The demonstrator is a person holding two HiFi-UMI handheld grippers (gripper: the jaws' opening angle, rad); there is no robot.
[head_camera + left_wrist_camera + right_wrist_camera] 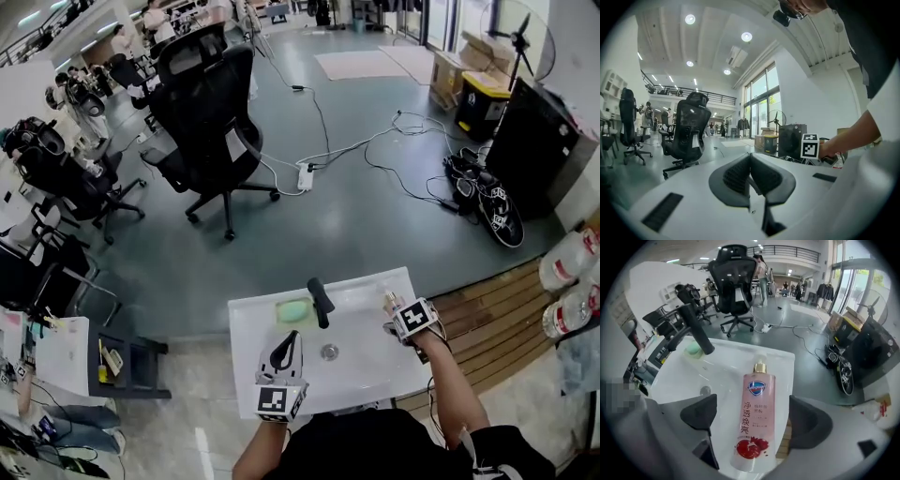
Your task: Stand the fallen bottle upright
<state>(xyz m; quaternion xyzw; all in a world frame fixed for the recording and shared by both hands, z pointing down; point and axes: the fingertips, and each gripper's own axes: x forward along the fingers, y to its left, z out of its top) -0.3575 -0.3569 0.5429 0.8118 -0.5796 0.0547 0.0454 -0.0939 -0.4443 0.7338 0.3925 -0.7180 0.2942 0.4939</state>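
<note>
Your right gripper [753, 404] gapes, unclenched, either side of the lying bottle [757, 432], its base cut off; your left gripper [751, 174] is clenched, empty.

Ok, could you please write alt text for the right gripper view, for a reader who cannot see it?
A pink translucent plastic bottle with a gold collar lies along the right edge of a white sink, between the open dark fingers of the right gripper, neither touching it. A black tap stands behind the basin, and a black office chair farther off.
</note>
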